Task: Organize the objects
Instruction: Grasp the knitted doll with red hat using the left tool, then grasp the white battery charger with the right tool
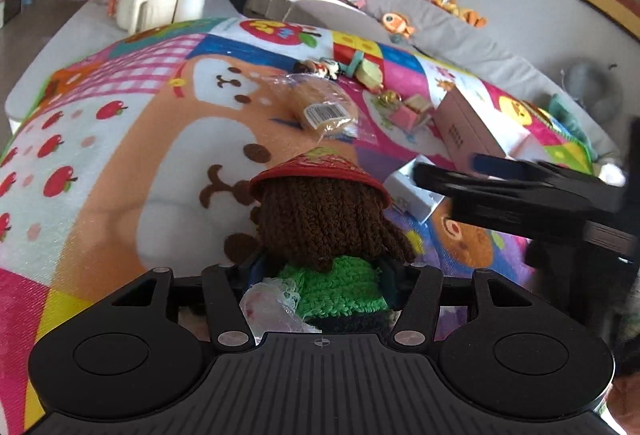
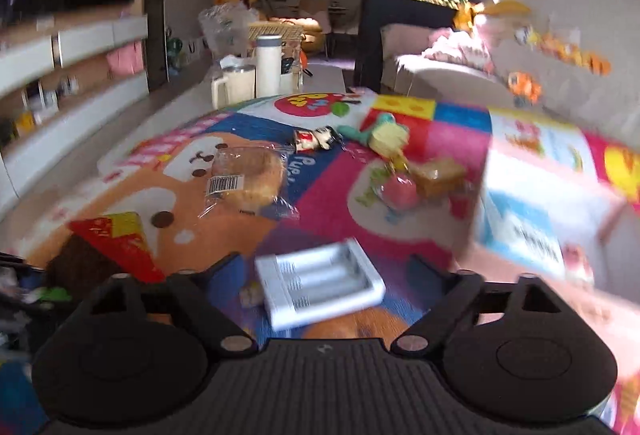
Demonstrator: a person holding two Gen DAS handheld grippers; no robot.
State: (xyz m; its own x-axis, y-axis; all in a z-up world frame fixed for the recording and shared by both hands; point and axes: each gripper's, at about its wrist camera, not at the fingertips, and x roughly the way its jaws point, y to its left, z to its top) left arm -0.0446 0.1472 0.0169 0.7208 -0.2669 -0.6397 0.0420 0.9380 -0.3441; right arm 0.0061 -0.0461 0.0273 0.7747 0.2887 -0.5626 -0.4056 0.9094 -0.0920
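Left wrist view — crocheted doll (image 1: 324, 231) clamped between left tool (image 1: 322, 271) fingers.

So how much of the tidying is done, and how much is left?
Nothing looks put away yet. The left gripper is shut on the crochet doll. The right gripper is open above the white battery tray. Still lying loose on the colourful mat: the wrapped bun, the pink box and small toys. So most of it is left.
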